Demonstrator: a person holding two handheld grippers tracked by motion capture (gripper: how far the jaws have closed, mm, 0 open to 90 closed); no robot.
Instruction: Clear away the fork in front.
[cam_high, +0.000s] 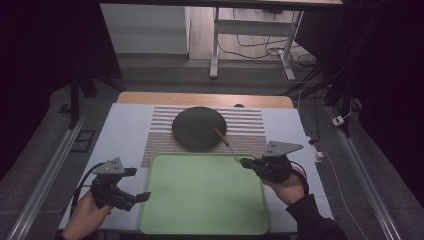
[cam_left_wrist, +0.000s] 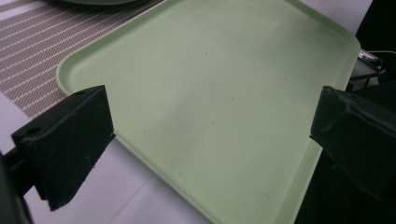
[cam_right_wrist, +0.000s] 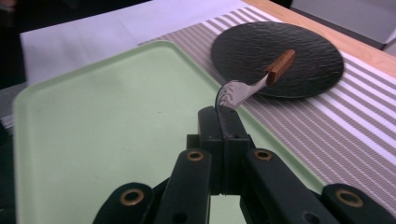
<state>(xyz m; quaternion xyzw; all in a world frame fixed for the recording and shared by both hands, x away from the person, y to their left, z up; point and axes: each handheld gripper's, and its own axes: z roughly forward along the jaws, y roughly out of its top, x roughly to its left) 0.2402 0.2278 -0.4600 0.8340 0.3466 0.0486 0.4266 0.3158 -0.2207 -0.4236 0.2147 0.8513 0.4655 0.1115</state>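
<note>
Hands hold both grippers over the tray (cam_high: 202, 220). Left gripper (cam_left_wrist: 205, 140): jaws wide, empty. Right gripper (cam_right_wrist: 223, 122): clamped on the fork (cam_right_wrist: 243, 91) by its tines, handle above the plate (cam_right_wrist: 308, 51); so thin a hold may let it swivel or slip.

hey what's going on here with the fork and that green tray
A person holds a pair of tongs in each hand at a table. The right tongs are shut on the tines end of a fork, its wooden handle sticking out over the dark round plate. The left tongs are open with nothing between them, over the near left corner of the green tray. The tray has nothing on it and lies partly on a striped placemat.
</note>
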